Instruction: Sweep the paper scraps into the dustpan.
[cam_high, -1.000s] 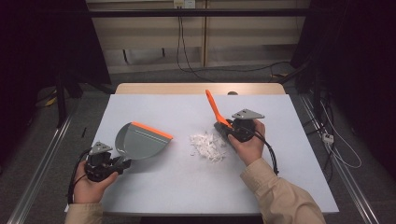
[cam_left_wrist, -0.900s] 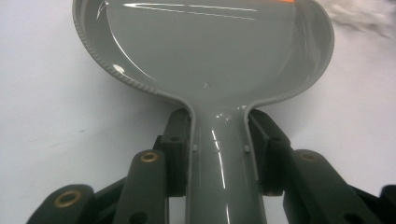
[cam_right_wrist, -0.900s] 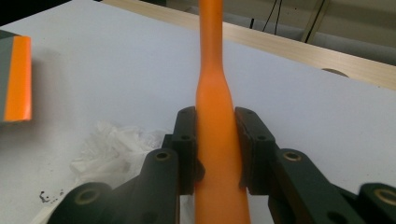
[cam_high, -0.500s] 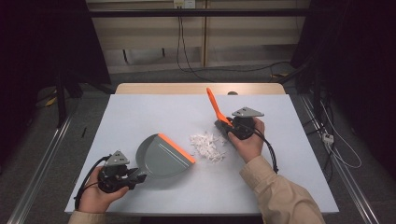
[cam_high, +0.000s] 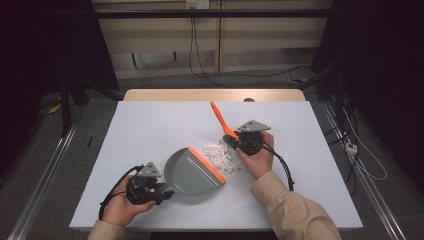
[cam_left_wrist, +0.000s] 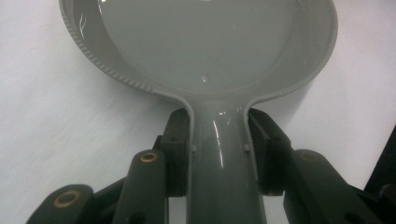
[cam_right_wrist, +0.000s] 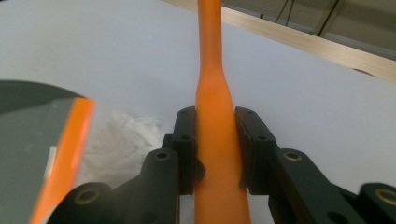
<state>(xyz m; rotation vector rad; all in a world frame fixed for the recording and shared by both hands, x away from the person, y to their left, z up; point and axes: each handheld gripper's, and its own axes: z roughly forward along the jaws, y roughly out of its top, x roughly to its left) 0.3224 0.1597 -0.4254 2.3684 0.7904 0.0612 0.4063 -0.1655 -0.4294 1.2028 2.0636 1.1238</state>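
1. Dustpan (cam_high: 192, 172) is clamped by its handle in the left gripper (cam_high: 162, 190), its orange lip just beside the paper scraps (cam_high: 220, 156).
2. Right gripper (cam_high: 235, 142) is closed on the orange brush (cam_high: 220, 119), scraps just left of it.
3. Next, I'd judge: sweep scraps into the pan.

The dustpan (cam_left_wrist: 205, 42) looks like glossy grey plastic with a ribbed rim and orange lip, the brush handle (cam_right_wrist: 212, 121) smooth orange plastic, the scraps (cam_high: 222, 157) white shredded paper, the table (cam_high: 150, 125) matt.
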